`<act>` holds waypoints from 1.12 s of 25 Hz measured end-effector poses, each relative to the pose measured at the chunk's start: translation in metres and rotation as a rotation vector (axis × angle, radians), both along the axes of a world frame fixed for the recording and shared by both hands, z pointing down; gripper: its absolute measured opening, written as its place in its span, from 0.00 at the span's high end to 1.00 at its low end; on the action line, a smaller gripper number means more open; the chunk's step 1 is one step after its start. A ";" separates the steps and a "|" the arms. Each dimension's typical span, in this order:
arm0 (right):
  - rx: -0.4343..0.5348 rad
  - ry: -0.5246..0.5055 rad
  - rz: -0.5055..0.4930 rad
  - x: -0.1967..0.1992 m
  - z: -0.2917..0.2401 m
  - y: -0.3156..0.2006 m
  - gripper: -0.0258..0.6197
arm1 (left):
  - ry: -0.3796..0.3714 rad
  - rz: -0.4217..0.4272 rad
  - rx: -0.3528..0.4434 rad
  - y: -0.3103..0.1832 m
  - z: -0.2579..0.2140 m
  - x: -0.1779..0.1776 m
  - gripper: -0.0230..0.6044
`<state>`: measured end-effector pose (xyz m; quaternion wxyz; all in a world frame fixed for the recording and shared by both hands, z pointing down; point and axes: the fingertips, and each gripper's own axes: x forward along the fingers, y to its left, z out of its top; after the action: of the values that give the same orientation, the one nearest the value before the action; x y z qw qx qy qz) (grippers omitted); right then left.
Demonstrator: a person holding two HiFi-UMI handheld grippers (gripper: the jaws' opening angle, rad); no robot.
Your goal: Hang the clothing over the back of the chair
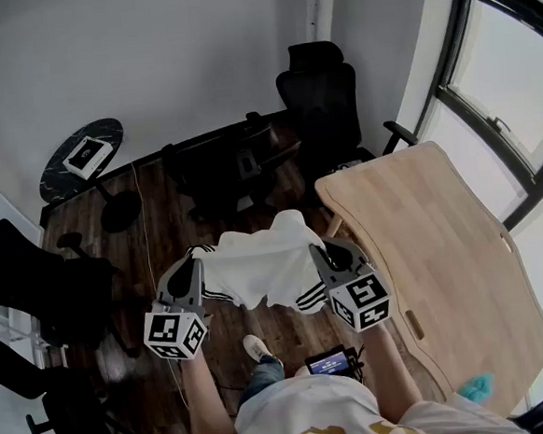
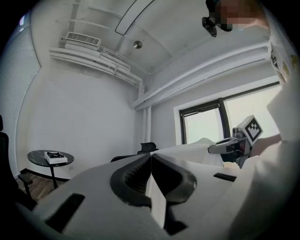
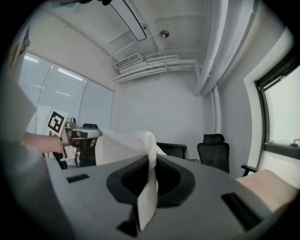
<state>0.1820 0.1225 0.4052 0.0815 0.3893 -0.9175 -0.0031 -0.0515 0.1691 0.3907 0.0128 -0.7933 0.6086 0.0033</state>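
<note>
One white garment (image 1: 261, 266) with black stripes hangs stretched off the floor between two claws: the left claw (image 2: 150, 160) is clenched on one edge of the cloth, the right claw (image 3: 152, 163) clenched on the opposite edge. The spread grip is judged to keep the cloth flat and wide, ready to drape over a chair back. Bearings are read from the garment in the head view. Four black chairs are counted: a dark chair (image 1: 214, 174) at 12 o'clock, closest; a high-backed chair (image 1: 318, 100) at 1 o'clock; a third chair (image 1: 33, 277) at 9; a fourth chair (image 1: 57, 406) at 8. One wooden desk (image 1: 442, 245) stands at 3 o'clock, and one round table (image 1: 62, 176) at 10 carries one box (image 1: 87, 156).
</note>
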 end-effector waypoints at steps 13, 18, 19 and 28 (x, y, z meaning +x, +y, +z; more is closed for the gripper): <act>-0.047 -0.086 -0.061 0.001 -0.002 0.002 0.92 | -0.010 -0.015 -0.007 0.004 0.000 0.001 0.93; -0.039 -0.079 -0.106 -0.010 -0.005 -0.006 0.91 | -0.031 -0.029 -0.008 0.001 -0.002 -0.009 0.93; -0.034 -0.074 -0.111 -0.013 -0.005 -0.008 0.91 | -0.023 -0.033 -0.006 -0.001 -0.002 -0.012 0.93; -0.058 -0.084 -0.114 -0.049 0.004 -0.068 0.91 | -0.009 -0.038 -0.019 -0.061 0.010 -0.047 0.93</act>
<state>0.1334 0.0547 0.4090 0.0538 0.3336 -0.9405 0.0353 -0.0981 0.1081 0.4002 0.0081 -0.7816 0.6237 -0.0060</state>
